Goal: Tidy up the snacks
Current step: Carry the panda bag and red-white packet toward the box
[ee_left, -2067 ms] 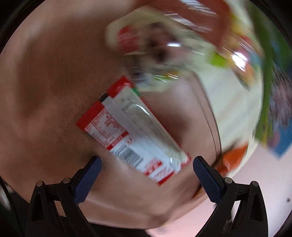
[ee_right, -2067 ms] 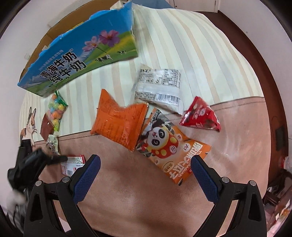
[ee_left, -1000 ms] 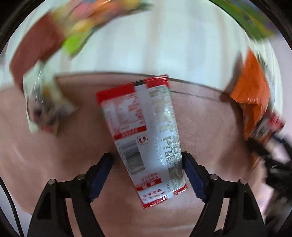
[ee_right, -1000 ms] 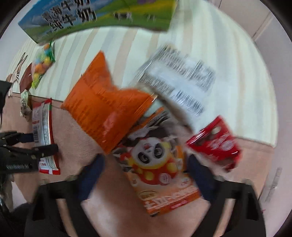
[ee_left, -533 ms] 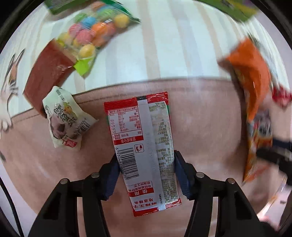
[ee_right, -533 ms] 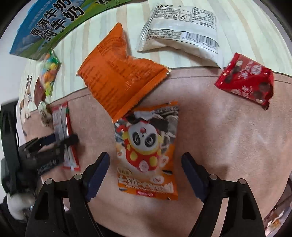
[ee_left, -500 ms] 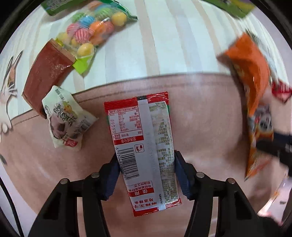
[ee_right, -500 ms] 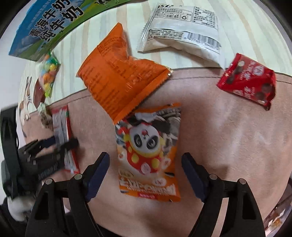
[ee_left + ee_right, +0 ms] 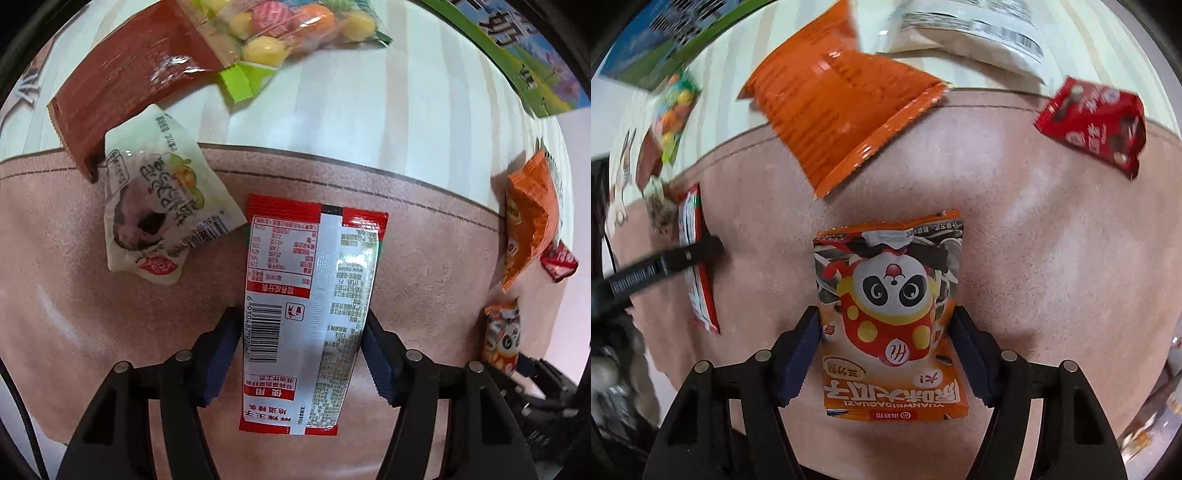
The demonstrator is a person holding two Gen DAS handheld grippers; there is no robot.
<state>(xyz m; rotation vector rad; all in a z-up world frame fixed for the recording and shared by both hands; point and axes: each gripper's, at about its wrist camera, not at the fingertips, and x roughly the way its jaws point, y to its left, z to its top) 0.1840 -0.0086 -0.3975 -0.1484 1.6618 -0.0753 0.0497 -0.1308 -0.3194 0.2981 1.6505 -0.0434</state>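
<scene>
With both grippers straddling packets on pink cloth [image 9: 74,295], I watch for slip. Left gripper [image 9: 297,350] pinching red-and-silver sachet [image 9: 314,280], jaws just eased wider: may drop. Right gripper [image 9: 886,354] just closing, pinching panda snack bag [image 9: 890,310]: puffy, could squirt free.

I was working in what looked like a home: a soft pinkish-brown cloth surface [image 9: 1052,258] met a cream striped fabric [image 9: 369,110], like a bed or sofa cover. Snack packets [image 9: 846,110] lay loose across both, beside a torn milk carton box [image 9: 517,62].
</scene>
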